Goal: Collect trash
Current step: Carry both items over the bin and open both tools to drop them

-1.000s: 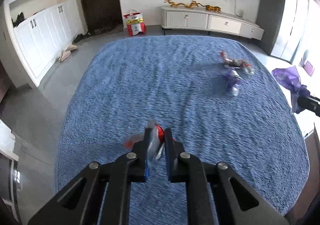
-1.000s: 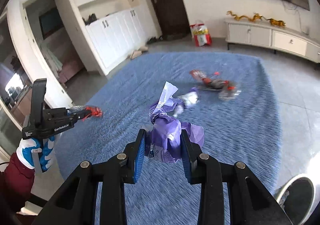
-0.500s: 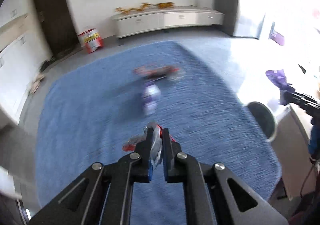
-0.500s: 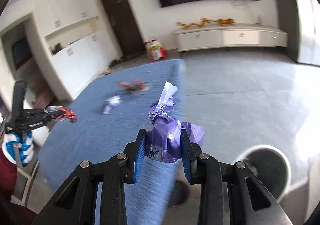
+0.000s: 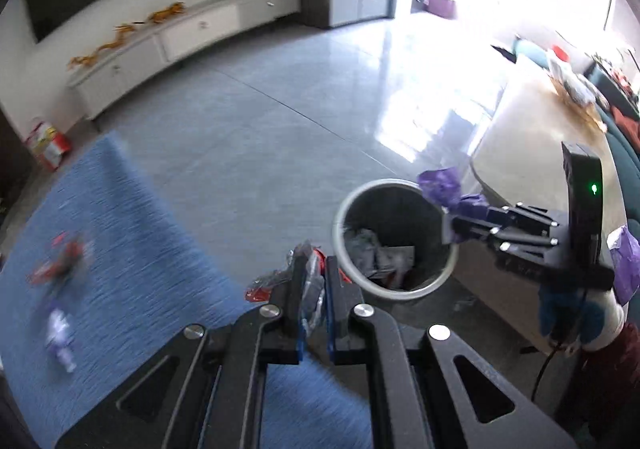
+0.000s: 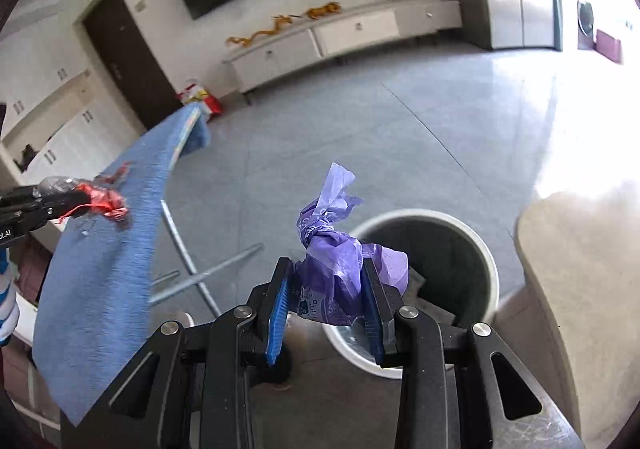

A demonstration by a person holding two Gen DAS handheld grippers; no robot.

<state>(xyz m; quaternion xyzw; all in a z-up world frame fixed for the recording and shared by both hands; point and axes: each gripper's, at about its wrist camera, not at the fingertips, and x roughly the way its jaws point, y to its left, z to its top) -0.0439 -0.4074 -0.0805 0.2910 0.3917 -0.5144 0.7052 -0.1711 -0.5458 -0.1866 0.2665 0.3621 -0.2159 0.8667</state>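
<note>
- Right hand-held gripper (image 6: 326,309), lower centre of the right wrist view: closed most of the way on a knotted purple plastic bag (image 6: 340,273), blue pads squeezing its bulk, twisted tail poking up free above the jaws.
- Held at the fat part, probably so the crumpled film cannot slip out while carried.
- Poised at the near rim of the white trash bin (image 6: 492,269), lower right of centre in that view; seemingly lined up so that letting go drops the bag inside.
- Same pairing in the left wrist view: right hand-held gripper (image 5: 448,223) reaching in from the right edge, purple plastic bag (image 5: 444,189) over the far-right rim of the trash bin (image 5: 340,209).
- Left hand-held gripper (image 5: 310,281), lower centre of the left wrist view: nearly shut on a clear-and-red wrapper (image 5: 308,277), thin film pinched flat between the jaws, red scraps hanging out on the left.
- Set just short of the bin's near rim, likely waiting its turn behind the bag.
- Seen too at the left edge of the right wrist view: left hand-held gripper (image 6: 86,205) with the wrapper (image 6: 102,201) above the blue cloth.
- Bin already lined with dark crumpled rubbish at the bottom.
- More trash (image 5: 60,265) lying blurred on the blue-covered counter (image 5: 120,249), lower left of the left wrist view; collection judged unfinished.
</note>
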